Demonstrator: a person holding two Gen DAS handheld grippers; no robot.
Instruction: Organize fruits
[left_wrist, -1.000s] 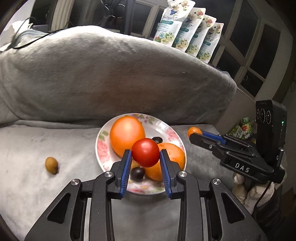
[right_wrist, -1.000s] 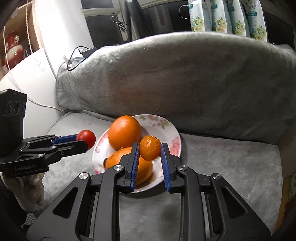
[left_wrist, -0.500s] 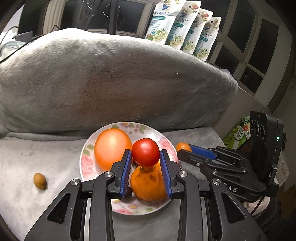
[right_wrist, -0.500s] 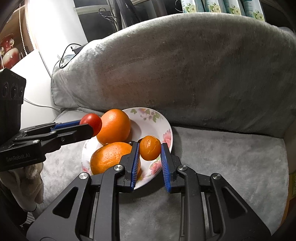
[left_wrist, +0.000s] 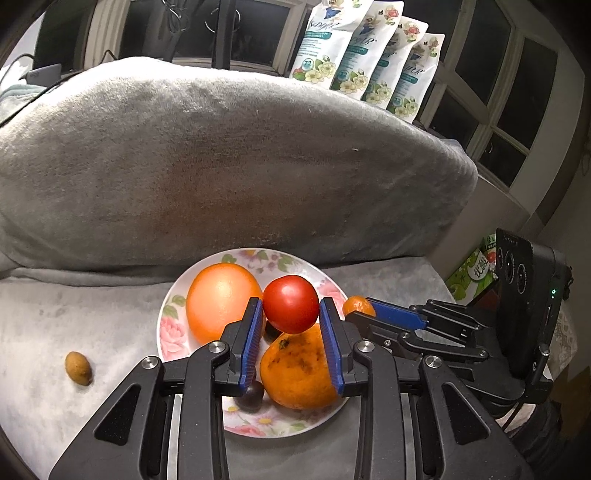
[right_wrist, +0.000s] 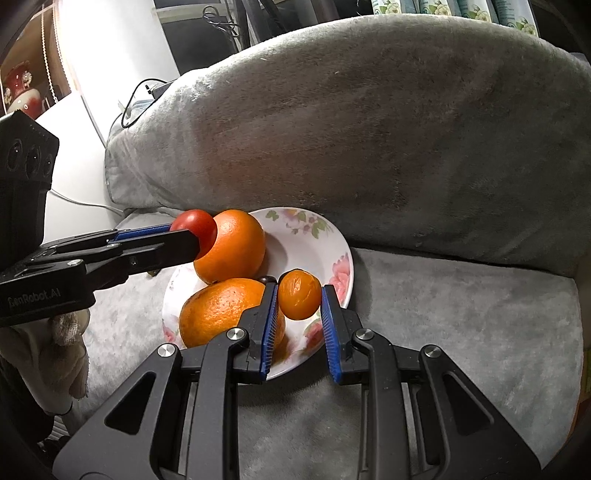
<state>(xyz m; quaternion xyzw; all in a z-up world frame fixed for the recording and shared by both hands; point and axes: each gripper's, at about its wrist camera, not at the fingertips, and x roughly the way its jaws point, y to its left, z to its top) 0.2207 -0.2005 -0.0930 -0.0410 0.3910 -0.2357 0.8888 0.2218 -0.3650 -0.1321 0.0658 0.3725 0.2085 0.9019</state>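
Observation:
My left gripper (left_wrist: 291, 314) is shut on a red tomato (left_wrist: 290, 304), held just above a floral plate (left_wrist: 170, 306). On the plate lie a smooth orange (left_wrist: 219, 300), a speckled orange (left_wrist: 297, 373) and two small dark fruits (left_wrist: 252, 396). My right gripper (right_wrist: 299, 295) is shut on a small orange kumquat (right_wrist: 299, 298) over the plate's (right_wrist: 314, 240) right rim. In the right wrist view the left gripper (right_wrist: 192, 236) comes in from the left with the tomato (right_wrist: 195, 227) against the round orange (right_wrist: 232, 245). A small brown fruit (left_wrist: 78, 368) lies on the grey cover left of the plate.
The plate rests on a grey plush sofa seat (right_wrist: 461, 325) with a tall grey backrest (left_wrist: 221, 166) behind it. Floral pouches (left_wrist: 369, 62) stand on the sill behind. A gloved hand (right_wrist: 66, 350) holds the left gripper. A green box (left_wrist: 472, 269) sits at the right.
Both grippers have moved closer over the plate with their fruits. The tomato now hangs over the plate's middle, and the kumquat has come in over its right rim.

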